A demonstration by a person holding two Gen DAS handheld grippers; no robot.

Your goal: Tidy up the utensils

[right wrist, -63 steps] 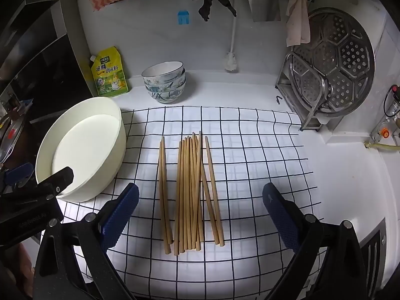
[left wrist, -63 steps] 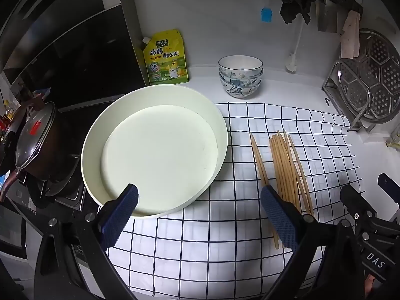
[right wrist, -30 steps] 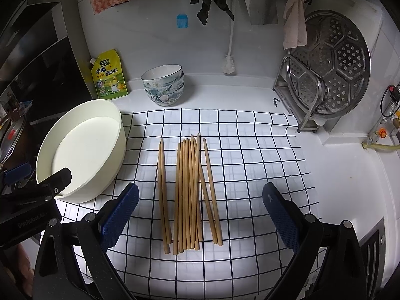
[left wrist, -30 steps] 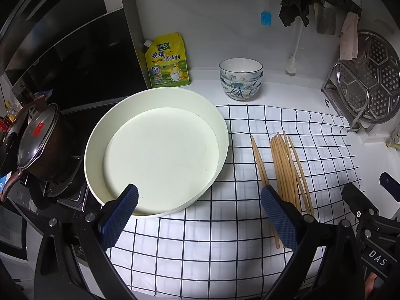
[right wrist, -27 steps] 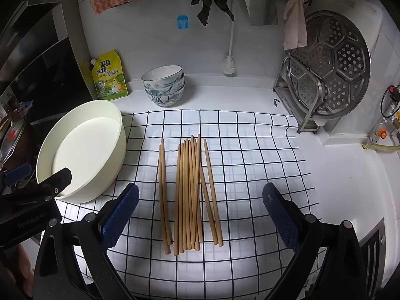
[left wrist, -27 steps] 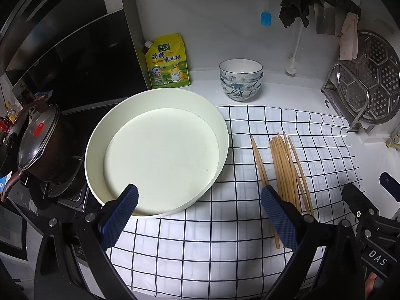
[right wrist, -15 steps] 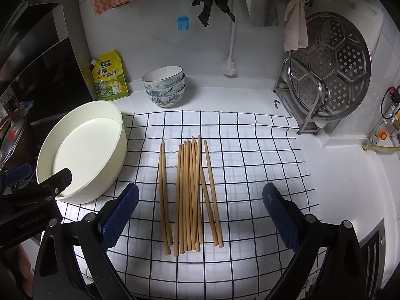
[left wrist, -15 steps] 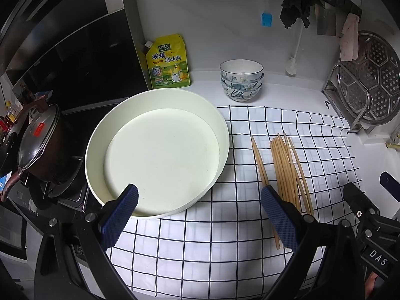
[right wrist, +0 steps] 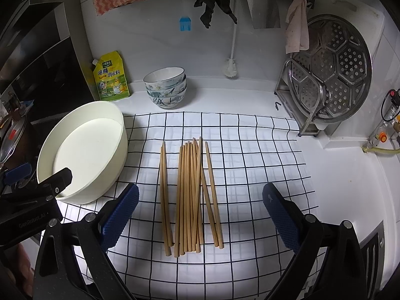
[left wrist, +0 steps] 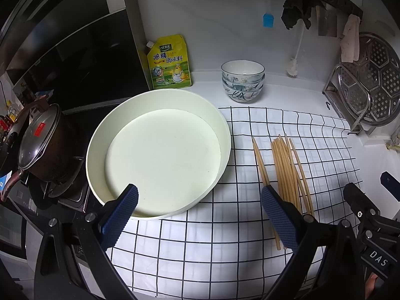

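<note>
Several wooden chopsticks (right wrist: pixel 191 195) lie side by side on a white mat with a black grid (right wrist: pixel 250 155); they also show in the left wrist view (left wrist: pixel 285 172). A large cream round basin (left wrist: pixel 160 157) stands at the mat's left edge, seen too in the right wrist view (right wrist: pixel 85 150). My left gripper (left wrist: pixel 200 215) is open and empty, above the mat's front between basin and chopsticks. My right gripper (right wrist: pixel 200 212) is open and empty, held above the near ends of the chopsticks.
Stacked patterned bowls (right wrist: pixel 166 90) and a yellow seasoning pouch (right wrist: pixel 111 77) stand at the back wall. A metal rack with a steamer plate (right wrist: pixel 332 75) is at the right. A lidded pot (left wrist: pixel 40 140) sits on the stove at left.
Both grippers have drifted slightly back and up, so the scene sits a little lower in view. Nothing was grasped or moved.
</note>
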